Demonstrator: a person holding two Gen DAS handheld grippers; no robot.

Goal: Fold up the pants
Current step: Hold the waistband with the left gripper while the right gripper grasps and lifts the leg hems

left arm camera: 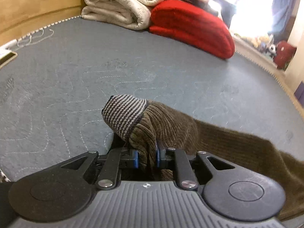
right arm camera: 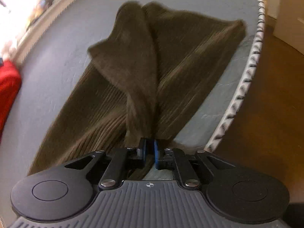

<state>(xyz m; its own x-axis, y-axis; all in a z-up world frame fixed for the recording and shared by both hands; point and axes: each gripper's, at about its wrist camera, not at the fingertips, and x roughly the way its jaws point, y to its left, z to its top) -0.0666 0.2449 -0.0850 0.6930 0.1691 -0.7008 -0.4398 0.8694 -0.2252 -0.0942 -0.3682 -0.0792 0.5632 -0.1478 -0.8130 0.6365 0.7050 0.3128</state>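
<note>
Brown corduroy pants [left arm camera: 218,142] with a grey-and-black striped cuff [left arm camera: 124,114] are held over a blue-grey mattress [left arm camera: 76,72]. My left gripper [left arm camera: 146,158] is shut on the bunched cloth just behind the striped cuff. In the right wrist view the pants [right arm camera: 133,72] spread away from me over the mattress [right arm camera: 57,60], with a fold hanging in front. My right gripper [right arm camera: 150,152] is shut on a pinch of the brown cloth near the mattress's right edge.
A folded white blanket [left arm camera: 117,5] and a folded red blanket [left arm camera: 191,28] lie at the far end of the mattress. A wooden wall panel [left arm camera: 28,5] is at far left. The mattress's piped edge [right arm camera: 247,79] borders a brown wooden floor [right arm camera: 266,104].
</note>
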